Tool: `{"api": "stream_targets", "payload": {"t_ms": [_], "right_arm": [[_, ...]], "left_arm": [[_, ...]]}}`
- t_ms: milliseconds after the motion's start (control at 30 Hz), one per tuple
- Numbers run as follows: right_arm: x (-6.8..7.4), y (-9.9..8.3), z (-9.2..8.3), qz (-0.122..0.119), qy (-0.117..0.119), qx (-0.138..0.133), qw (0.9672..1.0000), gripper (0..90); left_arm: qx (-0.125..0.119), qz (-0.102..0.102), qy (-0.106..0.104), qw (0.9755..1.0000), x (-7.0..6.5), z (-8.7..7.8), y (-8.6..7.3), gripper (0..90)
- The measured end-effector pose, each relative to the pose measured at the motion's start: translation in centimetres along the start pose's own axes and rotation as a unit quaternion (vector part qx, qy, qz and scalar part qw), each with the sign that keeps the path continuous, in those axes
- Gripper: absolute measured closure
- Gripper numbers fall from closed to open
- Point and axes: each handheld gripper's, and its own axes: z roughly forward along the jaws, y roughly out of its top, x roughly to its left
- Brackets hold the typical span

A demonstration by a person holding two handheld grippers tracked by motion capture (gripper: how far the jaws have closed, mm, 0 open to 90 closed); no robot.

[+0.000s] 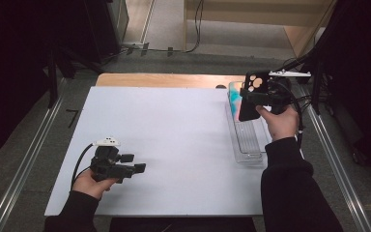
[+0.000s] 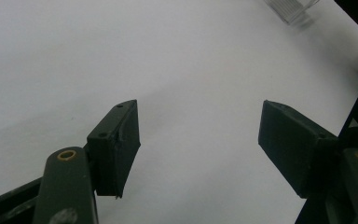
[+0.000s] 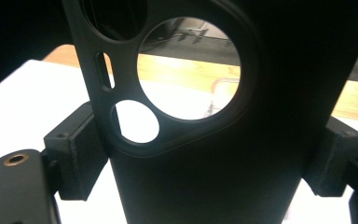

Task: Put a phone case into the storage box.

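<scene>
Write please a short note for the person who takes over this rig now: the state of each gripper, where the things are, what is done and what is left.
Right gripper: shut on the black phone case, held upright above the clear tray at the right side of the white board.
Left gripper: open, nothing between its jaws, low over the board's near left part.
A blue-patterned item lies at the tray's far end.
Done: the case is gripped and lifted.
Left: probably to bring the case over the board and set it down.

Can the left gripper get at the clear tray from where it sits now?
Probably yes: bare white board lies between the open, empty left gripper and the clear tray. The right gripper, holding the black phone case, hangs over the tray's far end.
</scene>
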Motion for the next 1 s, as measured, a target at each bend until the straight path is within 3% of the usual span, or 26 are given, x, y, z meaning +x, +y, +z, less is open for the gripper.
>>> {"api": "stream_targets", "payload": {"t_ms": [500,733,1000], "right_arm": [[-1.9,-2.0,4.8,0.021,-0.033,0.032,0.9987,13.2],[-2.3,-2.7,6.8,0.033,-0.027,0.038,0.9984,13.0],[-2.6,-2.7,8.9,0.029,-0.044,0.036,0.998,13.0]], "left_arm": [[0.0,0.008,-0.005,1.0,-0.3,0.2,0.1,29.3],[-0.001,0.011,-0.011,0.9999,-0.4,0.3,0.2,29.3],[-0.012,0.032,-0.015,0.9993,-1.1,0.5,0.6,29.3]]}}
